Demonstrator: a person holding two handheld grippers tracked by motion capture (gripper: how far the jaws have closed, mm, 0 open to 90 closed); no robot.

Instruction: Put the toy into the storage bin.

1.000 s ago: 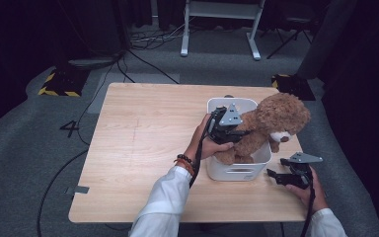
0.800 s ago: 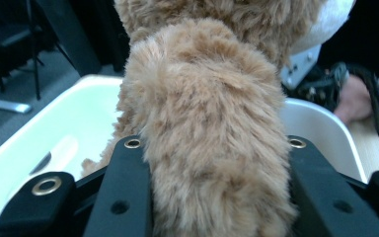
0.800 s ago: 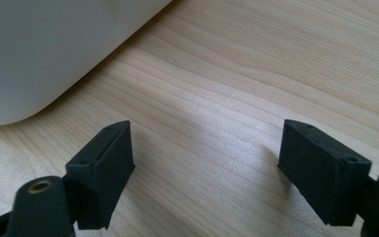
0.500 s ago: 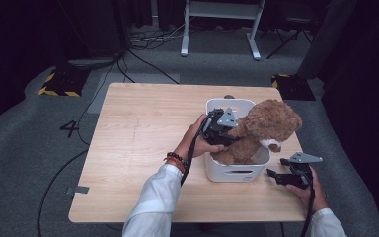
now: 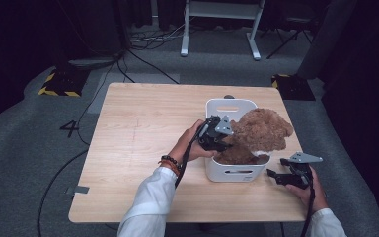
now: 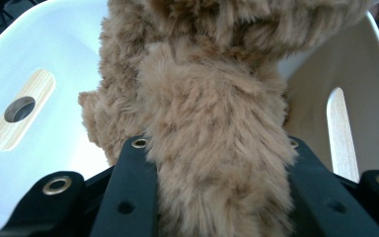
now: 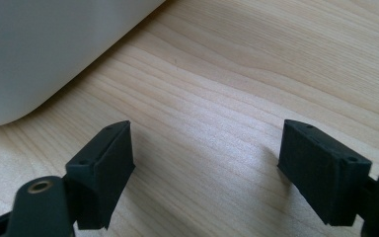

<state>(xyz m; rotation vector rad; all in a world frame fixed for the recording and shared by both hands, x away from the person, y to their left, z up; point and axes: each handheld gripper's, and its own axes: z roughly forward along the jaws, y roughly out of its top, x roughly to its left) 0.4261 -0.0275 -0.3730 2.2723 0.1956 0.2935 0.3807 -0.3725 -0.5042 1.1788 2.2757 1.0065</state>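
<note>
- Two grippers work this table, and going from left to right the left gripper point(image 5: 216, 137) comes first, at the near left rim of the white bin point(image 5: 229, 104).
- Its jaws have just been closing and now clench a furry limb of the teddy bear point(image 5: 261, 133); in the left gripper view the limb point(image 6: 217, 163) fills the gap between the two black jaws and runs straight out along them, away from the camera.
- Next comes the bear itself: it sits in the bin with its body and head bulging above the rim and leaning toward the bin's right side, so its bulk lies ahead of and to the right of the clamped limb.
- Farthest right, the right gripper point(image 5: 280, 177) rests low over the wooden table point(image 5: 138, 128), just beside the bin's near right corner, jaws spread with nothing between them.
- My reading: whichever way the bear goes next, the left hand has it, and the free right one is near enough to steady the bin.
</note>
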